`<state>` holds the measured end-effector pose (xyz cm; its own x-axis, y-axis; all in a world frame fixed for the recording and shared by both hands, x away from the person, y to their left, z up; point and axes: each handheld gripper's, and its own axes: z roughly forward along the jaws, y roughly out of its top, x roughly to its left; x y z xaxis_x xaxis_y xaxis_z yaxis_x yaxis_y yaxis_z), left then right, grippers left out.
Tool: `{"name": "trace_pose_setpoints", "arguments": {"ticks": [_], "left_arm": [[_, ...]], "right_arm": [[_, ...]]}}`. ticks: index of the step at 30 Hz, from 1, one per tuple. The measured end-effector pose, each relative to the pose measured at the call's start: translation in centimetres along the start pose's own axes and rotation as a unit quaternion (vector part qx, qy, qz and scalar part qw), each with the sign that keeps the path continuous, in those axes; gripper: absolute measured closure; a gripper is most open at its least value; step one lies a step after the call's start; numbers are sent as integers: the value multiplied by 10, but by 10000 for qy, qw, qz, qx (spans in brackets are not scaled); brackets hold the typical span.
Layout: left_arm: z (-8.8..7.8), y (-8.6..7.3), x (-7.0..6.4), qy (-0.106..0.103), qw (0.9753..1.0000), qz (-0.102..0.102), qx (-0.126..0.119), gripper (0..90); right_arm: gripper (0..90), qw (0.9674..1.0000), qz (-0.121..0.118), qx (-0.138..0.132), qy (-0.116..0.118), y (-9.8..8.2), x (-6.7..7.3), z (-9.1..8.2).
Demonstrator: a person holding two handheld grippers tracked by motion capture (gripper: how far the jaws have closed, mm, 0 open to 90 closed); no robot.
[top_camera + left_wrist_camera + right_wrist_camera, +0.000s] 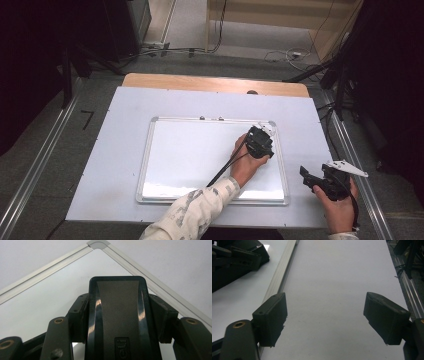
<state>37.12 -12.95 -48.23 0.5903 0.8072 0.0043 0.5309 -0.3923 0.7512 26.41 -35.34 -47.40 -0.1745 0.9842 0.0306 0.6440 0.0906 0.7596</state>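
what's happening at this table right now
A person works with a hand-held gripper in each hand. The left gripper is shut on a black whiteboard eraser and holds it over the far right corner of the whiteboard, whose surface looks blank. The right gripper is open with nothing between its jaws, held off to the right of the board over the white table cover.
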Motion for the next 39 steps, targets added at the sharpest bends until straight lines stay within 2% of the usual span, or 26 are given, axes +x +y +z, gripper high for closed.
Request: {"name": "trace_pose_setpoints", "arguments": {"ticks": [6, 11, 19, 26, 32, 39], "left_arm": [[-17, 9, 6, 10, 10000, 1, -82, 411], [-29, 9, 15, 12, 9998, -150, -124, 411], [-47, 6, 29, 115, 9992, -301, -247, 410], [-56, -2, 40, 207, 9987, -412, -233, 410], [-67, -12, 59, 346, 9974, -580, -254, 410], [-82, -23, 87, 625, 9943, -814, -276, 410]], "right_arm": [[179, 10000, -7, -14, -8, 0, 1, 0], [179, 10000, -11, -21, -15, 1, 2, 0], [179, 10000, -51, -11, -11, 1, 3, 1], [179, 10000, -38, 14, -17, 1, 4, 2], [179, 10000, -52, 10, -29, 2, 4, 2], [179, 9999, -113, 35, -19, 3, 7, 4]]}}
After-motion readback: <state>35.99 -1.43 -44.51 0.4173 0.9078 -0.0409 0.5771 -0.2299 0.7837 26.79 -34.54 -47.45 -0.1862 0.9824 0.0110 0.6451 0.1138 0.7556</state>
